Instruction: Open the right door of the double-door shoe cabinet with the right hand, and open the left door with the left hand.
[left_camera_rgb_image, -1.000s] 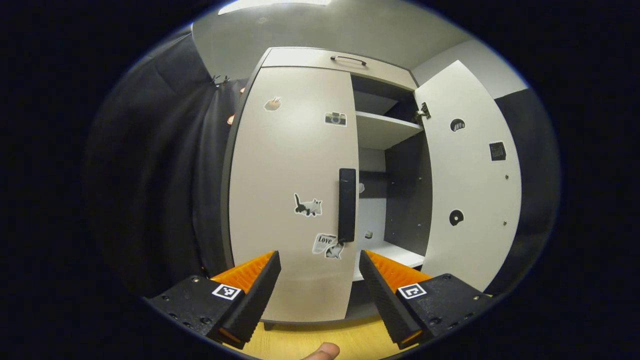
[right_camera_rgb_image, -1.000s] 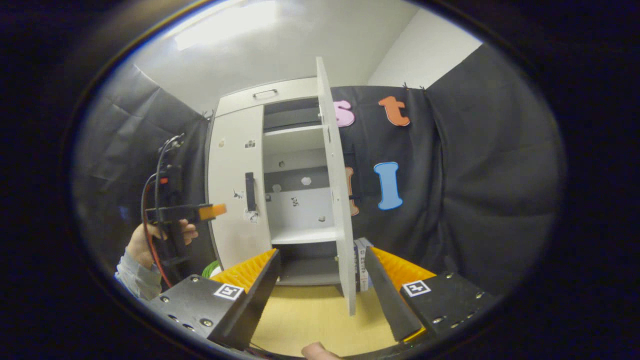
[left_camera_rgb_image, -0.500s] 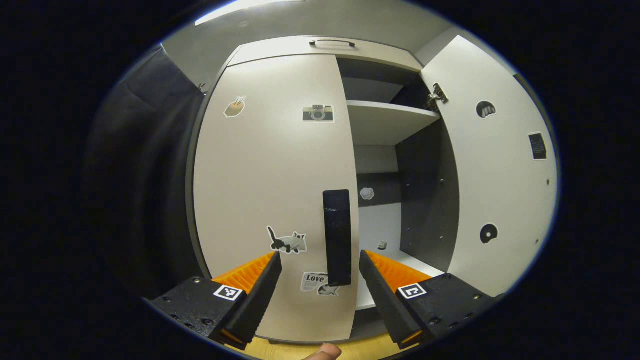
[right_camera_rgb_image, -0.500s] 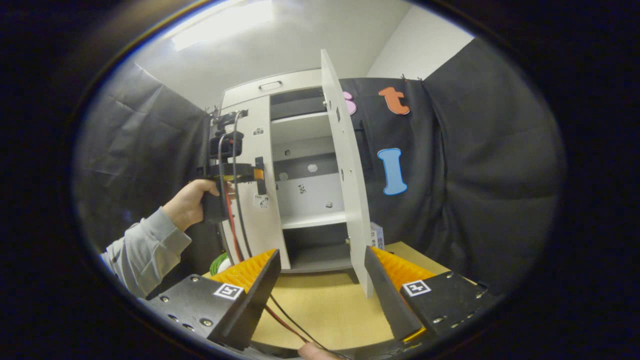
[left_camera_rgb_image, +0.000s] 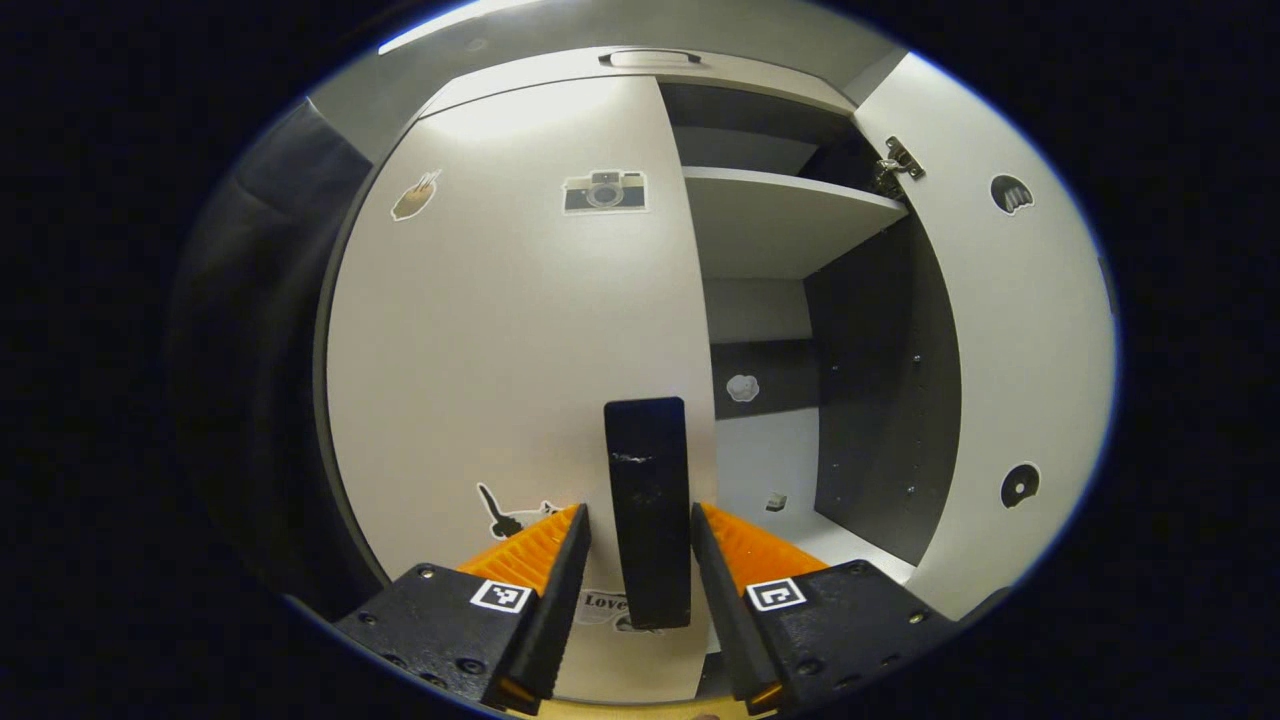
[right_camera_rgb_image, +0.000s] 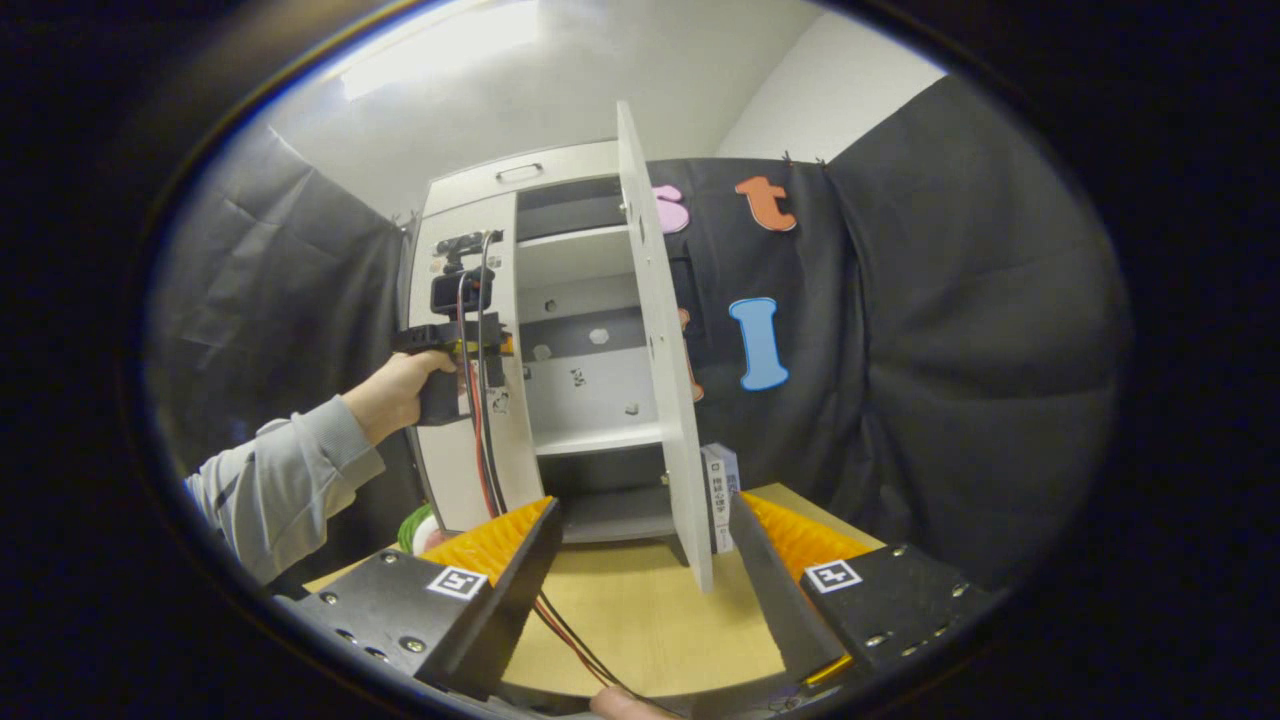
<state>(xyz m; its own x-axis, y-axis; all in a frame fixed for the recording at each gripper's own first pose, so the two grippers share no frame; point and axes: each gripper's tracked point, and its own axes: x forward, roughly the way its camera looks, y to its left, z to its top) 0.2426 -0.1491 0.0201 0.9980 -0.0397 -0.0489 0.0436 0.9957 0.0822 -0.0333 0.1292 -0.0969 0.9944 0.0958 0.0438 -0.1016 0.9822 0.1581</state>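
Left gripper (left_camera_rgb_image: 640, 560): right up at the closed left door, its fingers straddling the black handle; a thin gap shows on each side, so the jaws are close around the handle but I cannot tell that they press on it.
Left door (left_camera_rgb_image: 500, 330): shut flat against the shoe cabinet, with a camera sticker (left_camera_rgb_image: 604, 191) near its top edge and a cat sticker (left_camera_rgb_image: 505, 515) near the lower edge, partly hidden by a finger.
Handle (left_camera_rgb_image: 648, 510): a black upright bar at the door's right edge, in the lower half.
Right door (left_camera_rgb_image: 1010, 340): swung wide open; in the right gripper view it stands edge-on (right_camera_rgb_image: 662, 360), its lower corner over the wooden tabletop.
Shoe cabinet (right_camera_rgb_image: 590, 340): standing on the tabletop against the black cloth, with a pale shelf (left_camera_rgb_image: 780, 215) near the top and dark inner walls.
Right gripper (right_camera_rgb_image: 640, 560): hanging back from the cabinet above the tabletop (right_camera_rgb_image: 640, 620), jaws wide apart, holding nothing.
Person: a hand (right_camera_rgb_image: 400, 385) in a grey sleeve holds the left gripper (right_camera_rgb_image: 470, 345) at the left door; red and black cables trail down from it.
Small box (right_camera_rgb_image: 720, 495): upright on the tabletop just behind the open door's lower edge.
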